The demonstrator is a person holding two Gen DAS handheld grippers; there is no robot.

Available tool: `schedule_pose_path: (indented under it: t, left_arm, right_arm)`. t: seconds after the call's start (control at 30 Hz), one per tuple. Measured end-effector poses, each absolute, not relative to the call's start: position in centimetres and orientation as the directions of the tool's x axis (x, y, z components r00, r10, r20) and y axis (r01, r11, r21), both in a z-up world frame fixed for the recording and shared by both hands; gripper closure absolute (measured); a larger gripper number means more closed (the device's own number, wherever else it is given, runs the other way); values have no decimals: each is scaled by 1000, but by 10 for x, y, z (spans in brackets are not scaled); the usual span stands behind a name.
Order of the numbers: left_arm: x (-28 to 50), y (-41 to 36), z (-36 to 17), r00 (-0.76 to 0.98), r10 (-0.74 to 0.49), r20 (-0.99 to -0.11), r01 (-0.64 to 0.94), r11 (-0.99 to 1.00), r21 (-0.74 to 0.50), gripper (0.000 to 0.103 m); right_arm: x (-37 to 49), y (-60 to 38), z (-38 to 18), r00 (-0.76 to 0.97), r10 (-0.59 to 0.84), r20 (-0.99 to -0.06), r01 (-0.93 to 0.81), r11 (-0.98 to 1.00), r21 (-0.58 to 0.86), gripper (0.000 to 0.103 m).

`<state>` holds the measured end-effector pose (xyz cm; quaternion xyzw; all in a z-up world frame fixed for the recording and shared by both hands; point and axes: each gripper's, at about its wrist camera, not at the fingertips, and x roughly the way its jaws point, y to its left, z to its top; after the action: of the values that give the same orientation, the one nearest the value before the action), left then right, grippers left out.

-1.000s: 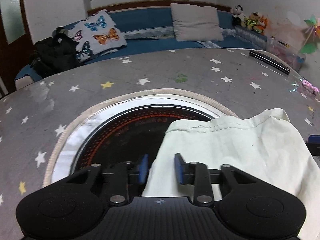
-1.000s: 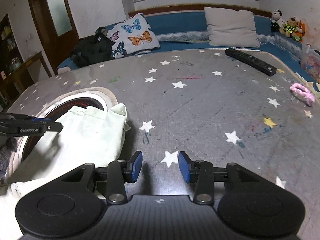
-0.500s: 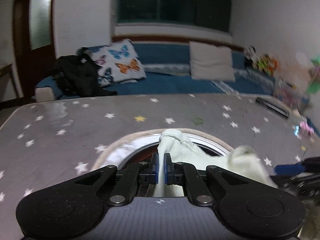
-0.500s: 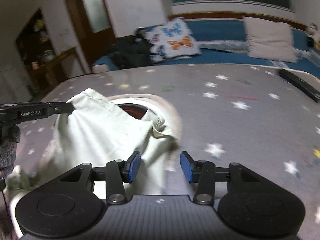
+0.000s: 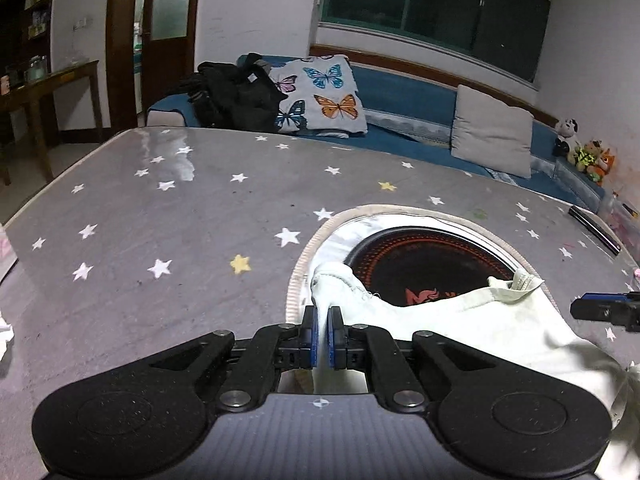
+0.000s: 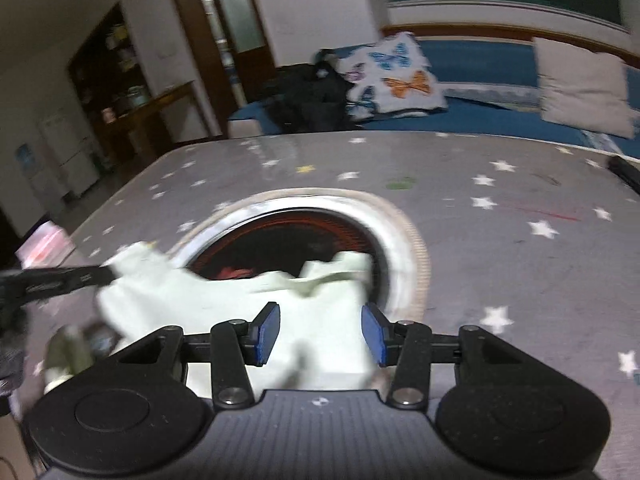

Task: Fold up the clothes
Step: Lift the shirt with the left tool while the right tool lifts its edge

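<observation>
Left wrist: left hand-held gripper (image 5: 320, 334) clenched on cloth (image 5: 460, 328) corner, cloth draped across table (image 5: 180, 220) and over round burner recess (image 5: 424, 256). Right wrist, blurred: right hand-held gripper (image 6: 320, 334) released, pads apart above cloth (image 6: 224, 300), not pressing it.

Pale matt cloth garment (image 5: 460, 320) lies on a glossy star-printed table cover (image 5: 180, 216) beside a shiny metal ring (image 5: 340, 236).
</observation>
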<state>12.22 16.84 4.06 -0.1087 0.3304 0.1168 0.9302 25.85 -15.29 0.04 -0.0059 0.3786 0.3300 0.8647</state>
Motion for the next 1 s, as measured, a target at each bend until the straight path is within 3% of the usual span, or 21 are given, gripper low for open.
schedule_pose_path:
  t: [0.33,0.4,0.47,0.57,0.73,0.8,0.83,0.93,1.0]
  left_arm:
    - [114,173,33,738,146,-658,-314,938,-144,98]
    - [114,173,32,737,148,-659,-316,938,-143,98]
    - [114,172,33,740,148,-656,-315,938,-144,98]
    - [117,169,38,756,137,-640,-297,943,-149,98]
    - [124,163,40,767,135,-628,-285,947,-145,98]
    - [126,162,39,768,142,-625,-289,947,-140,98]
    - [125,164,37,763,146,-630,-297,945,-140,98]
    - [120,171,31,744,160,-649,-324,936,-140,98]
    - [116,176,28,733,165,-660,-338,930,-143,97]
  right_arm:
    - [293,-138,-32,424,566,-707,-543,784,301,62]
    - [298,-129,-38,401,579,-710,-547,773,322,72]
    - [297,-124,-42,392,581,-713,-551,769,323,98]
    - [290,-125,-34,452,551,-702,-542,794,275,101]
    - [259,-122,5,653,448,-611,-540,841,39,101]
    - [242,-109,15,657,470,-589,-589,808,-13,99]
    - [234,-103,19,641,495,-587,-625,780,-25,95]
    - [209,-83,19,555,578,-598,-728,685,-15,68]
    - [197,-75,16,511,610,-606,-772,636,-11,67]
